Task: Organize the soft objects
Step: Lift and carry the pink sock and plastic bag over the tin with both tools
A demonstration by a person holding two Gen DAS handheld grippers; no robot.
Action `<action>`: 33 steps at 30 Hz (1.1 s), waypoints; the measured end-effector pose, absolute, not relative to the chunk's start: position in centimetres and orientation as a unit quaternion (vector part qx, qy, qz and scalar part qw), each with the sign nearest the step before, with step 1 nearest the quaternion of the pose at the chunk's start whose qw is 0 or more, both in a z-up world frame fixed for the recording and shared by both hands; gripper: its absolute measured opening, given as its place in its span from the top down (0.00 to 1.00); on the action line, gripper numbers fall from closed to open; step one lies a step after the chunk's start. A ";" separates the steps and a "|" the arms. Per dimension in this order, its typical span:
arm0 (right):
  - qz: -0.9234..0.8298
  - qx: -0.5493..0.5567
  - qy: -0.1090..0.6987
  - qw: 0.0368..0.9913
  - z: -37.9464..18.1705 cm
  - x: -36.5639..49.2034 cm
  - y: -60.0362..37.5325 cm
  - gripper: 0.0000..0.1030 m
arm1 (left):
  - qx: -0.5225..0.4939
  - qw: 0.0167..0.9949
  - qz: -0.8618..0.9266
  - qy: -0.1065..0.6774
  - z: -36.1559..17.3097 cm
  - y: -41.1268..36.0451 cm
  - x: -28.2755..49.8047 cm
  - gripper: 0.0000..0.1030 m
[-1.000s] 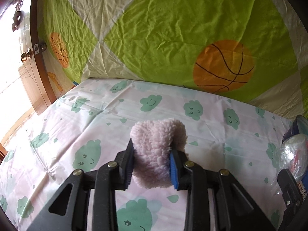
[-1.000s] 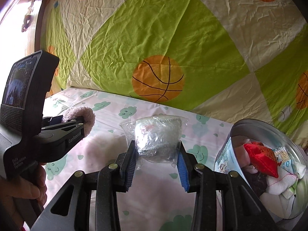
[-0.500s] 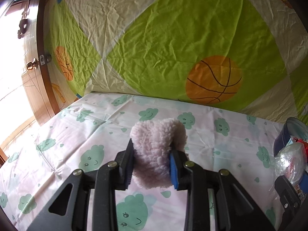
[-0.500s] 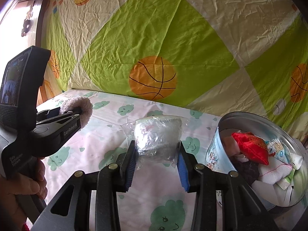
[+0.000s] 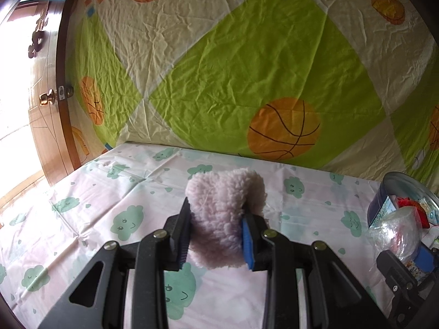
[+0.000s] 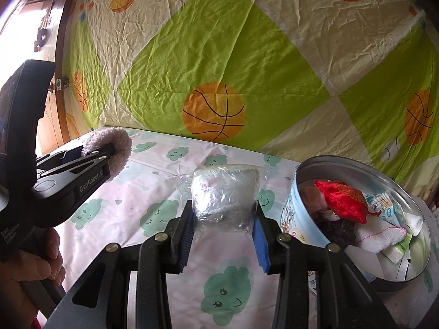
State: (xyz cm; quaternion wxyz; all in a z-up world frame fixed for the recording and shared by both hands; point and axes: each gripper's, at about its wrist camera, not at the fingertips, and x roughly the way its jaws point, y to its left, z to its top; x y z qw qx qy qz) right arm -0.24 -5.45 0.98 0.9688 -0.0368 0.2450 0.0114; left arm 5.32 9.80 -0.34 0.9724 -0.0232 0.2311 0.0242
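My left gripper (image 5: pixel 216 235) is shut on a pale pink fluffy fleece piece (image 5: pixel 223 213), held above the cloud-print sheet. The right wrist view shows that same fleece piece (image 6: pixel 115 150) and left gripper (image 6: pixel 93 161) at the left, with a hand on the handle. Between the blue pads of my right gripper (image 6: pixel 223 233) sits a white soft item wrapped in clear plastic (image 6: pixel 223 194), squeezed and lifted off the sheet. That wrapped item (image 5: pixel 395 230) also shows at the right edge of the left wrist view. A round metal tin (image 6: pixel 301 189) stands right of the right gripper.
The tin holds a red satin pouch (image 6: pixel 343 200), white cloth and small packets. A green and cream quilt with basketballs (image 5: pixel 284 128) rises behind the bed sheet (image 5: pixel 96 192). A wooden door with a brass knob (image 5: pixel 45 100) is at the far left.
Both grippers have moved with their loads; the quilt's basketball slid down and left in each view. The tin came closer and fuller into the right wrist view. Neither grip changed.
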 end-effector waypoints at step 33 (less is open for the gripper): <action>-0.038 -0.017 0.214 0.976 2.4 -3.8 -11.4 0.60 | -0.059 0.970 -0.063 0.228 0.0 4.4 2.1 0.70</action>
